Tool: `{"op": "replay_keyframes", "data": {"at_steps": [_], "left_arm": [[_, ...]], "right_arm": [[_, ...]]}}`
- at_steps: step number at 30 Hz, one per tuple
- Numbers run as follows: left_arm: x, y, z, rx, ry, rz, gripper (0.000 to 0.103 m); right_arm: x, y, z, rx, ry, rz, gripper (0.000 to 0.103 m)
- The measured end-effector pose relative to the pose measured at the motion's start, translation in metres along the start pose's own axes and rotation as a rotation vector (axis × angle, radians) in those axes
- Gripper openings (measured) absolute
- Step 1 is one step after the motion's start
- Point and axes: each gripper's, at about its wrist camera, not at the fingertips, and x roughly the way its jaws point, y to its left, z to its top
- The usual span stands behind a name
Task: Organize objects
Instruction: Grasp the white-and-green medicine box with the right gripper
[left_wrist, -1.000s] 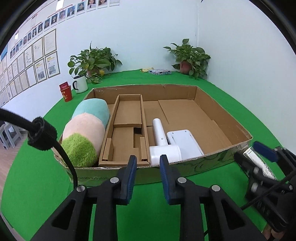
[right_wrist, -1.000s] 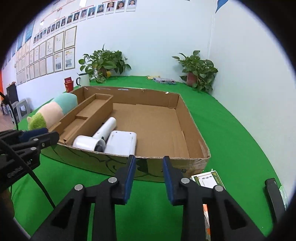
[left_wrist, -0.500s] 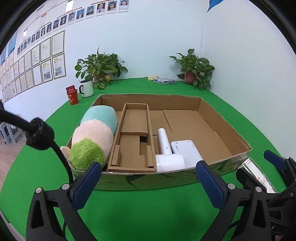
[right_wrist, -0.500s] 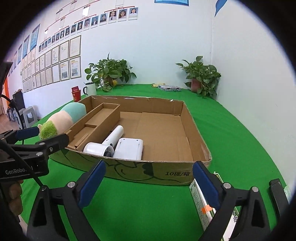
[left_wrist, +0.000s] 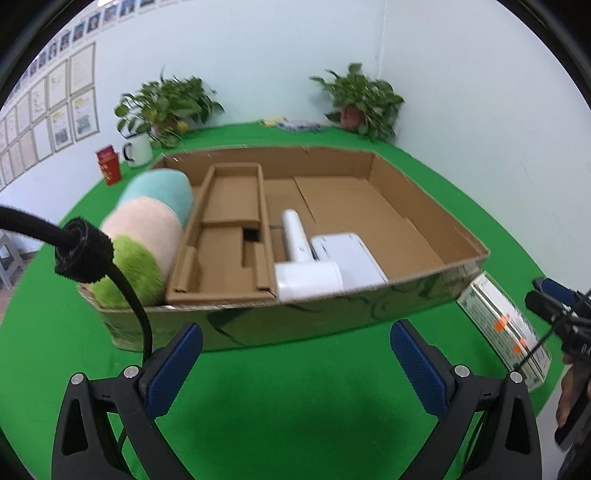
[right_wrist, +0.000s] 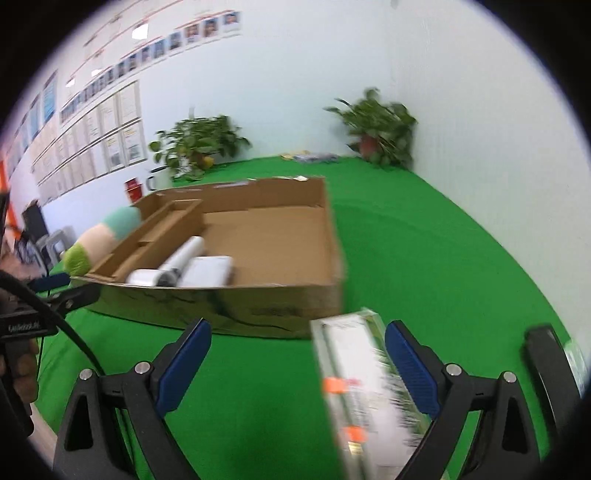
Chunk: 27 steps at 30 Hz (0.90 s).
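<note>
Green cloth (left_wrist: 280, 402) covers our table. Beside the cardboard box (left_wrist: 325, 310), at its near right corner, lies the white carton (right_wrist: 362, 384), now between our right gripper (right_wrist: 295, 363) jaws, which have just spread wide, untouched. Our left gripper (left_wrist: 295, 363) has likewise opened, empty, before the box. Inside it: plush toy (left_wrist: 147, 236), cardboard insert (left_wrist: 225, 251), white hair dryer (left_wrist: 303, 266).

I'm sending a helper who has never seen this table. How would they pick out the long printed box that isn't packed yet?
Start at the big cardboard tray on the green table. Go to its near right corner; the long box lies flat on the cloth just outside it. It is the only white printed carton with small orange stickers; the plain white items lie inside the tray.
</note>
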Motion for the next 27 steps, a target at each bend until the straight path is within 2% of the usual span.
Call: {"op": "replay_keyframes", "data": {"at_steps": [2,4,6,9,11,12,13,15,19,23,27], "left_arm": [[0.007,-0.002,-0.002,-0.001,0.022,-0.026,0.102],[0.012,-0.005,-0.005,-0.007,0.035,-0.046,0.102],[0.017,-0.008,-0.006,0.000,0.043,-0.051,0.102],[0.021,-0.013,-0.009,0.008,0.051,-0.060,0.102],[0.023,-0.016,-0.012,0.013,0.055,-0.072,0.101],[0.023,-0.016,-0.012,0.019,0.055,-0.075,0.100],[0.023,-0.017,-0.012,0.025,0.056,-0.072,0.100],[0.022,-0.014,-0.011,0.024,0.059,-0.073,0.097],[0.022,-0.006,-0.007,-0.009,0.075,-0.121,0.094],[0.032,0.002,-0.007,-0.093,0.141,-0.245,0.093],[0.042,-0.003,-0.011,-0.102,0.207,-0.322,0.093]], "right_arm": [[0.001,-0.018,-0.006,-0.012,0.058,-0.010,0.095],[0.002,-0.025,-0.015,-0.022,0.112,0.017,0.095],[0.004,-0.027,-0.024,-0.027,0.152,0.034,0.095],[0.014,-0.024,-0.038,-0.046,0.219,0.012,0.095],[0.019,-0.023,-0.044,-0.048,0.252,0.005,0.090],[0.021,-0.021,-0.045,-0.051,0.255,-0.010,0.071],[0.020,-0.020,-0.046,-0.051,0.254,-0.028,0.062],[0.016,-0.015,-0.046,-0.028,0.239,-0.017,0.062],[0.002,0.013,-0.045,-0.024,0.211,0.052,0.062],[-0.007,0.051,-0.047,-0.049,0.187,0.145,0.062],[0.000,0.085,-0.051,-0.151,0.192,0.149,0.063]]}}
